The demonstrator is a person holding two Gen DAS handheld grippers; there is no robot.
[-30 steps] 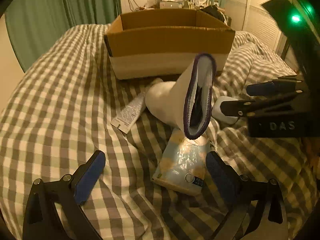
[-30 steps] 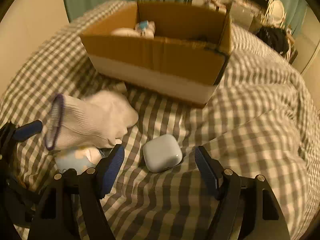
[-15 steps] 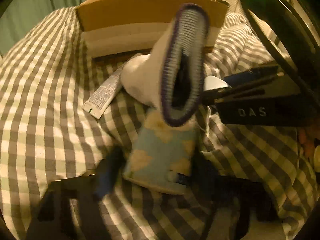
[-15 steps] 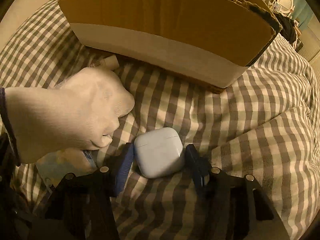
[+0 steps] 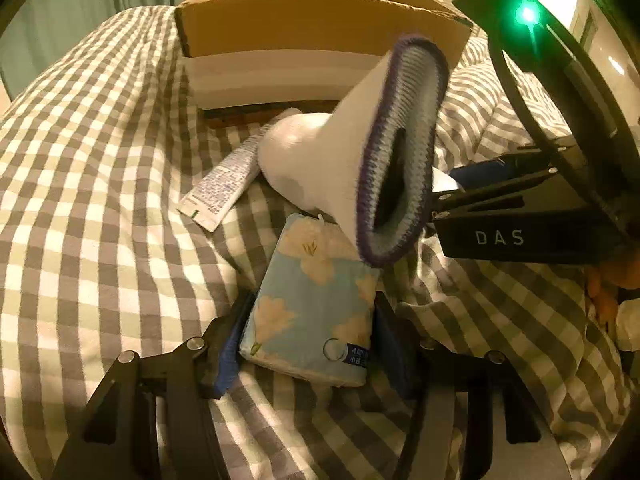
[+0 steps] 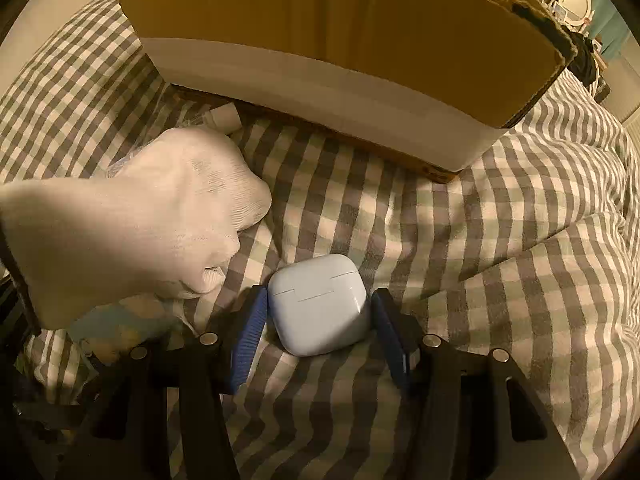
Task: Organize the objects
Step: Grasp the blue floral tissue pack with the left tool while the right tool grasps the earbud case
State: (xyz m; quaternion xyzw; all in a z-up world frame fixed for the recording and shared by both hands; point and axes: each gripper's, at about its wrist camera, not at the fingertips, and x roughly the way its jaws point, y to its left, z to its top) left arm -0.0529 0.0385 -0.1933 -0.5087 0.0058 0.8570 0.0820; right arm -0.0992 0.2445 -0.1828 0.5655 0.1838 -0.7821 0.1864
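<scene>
On the checked bed cover, my left gripper point(image 5: 308, 344) is shut on a light blue flowered tissue pack point(image 5: 312, 304), with a pad on each side of it. A white sock with a purple cuff point(image 5: 360, 152) lies over the pack's far end. My right gripper point(image 6: 318, 320) is shut on a white earbud case point(image 6: 320, 304), pads touching both its sides. The sock point(image 6: 132, 216) also shows at the left of the right wrist view. The cardboard box point(image 5: 304, 32) stands just behind these things; it fills the top of the right wrist view point(image 6: 340, 28).
A white tube with printed text point(image 5: 224, 184) lies left of the sock, near the box. The right gripper's black body point(image 5: 520, 216) shows at the right of the left wrist view. Green curtains and furniture stand behind the bed.
Both grippers moved forward and down and closed: the left one onto the tissue pack, the right one onto the earbud case. A second ago both were open and further back.
</scene>
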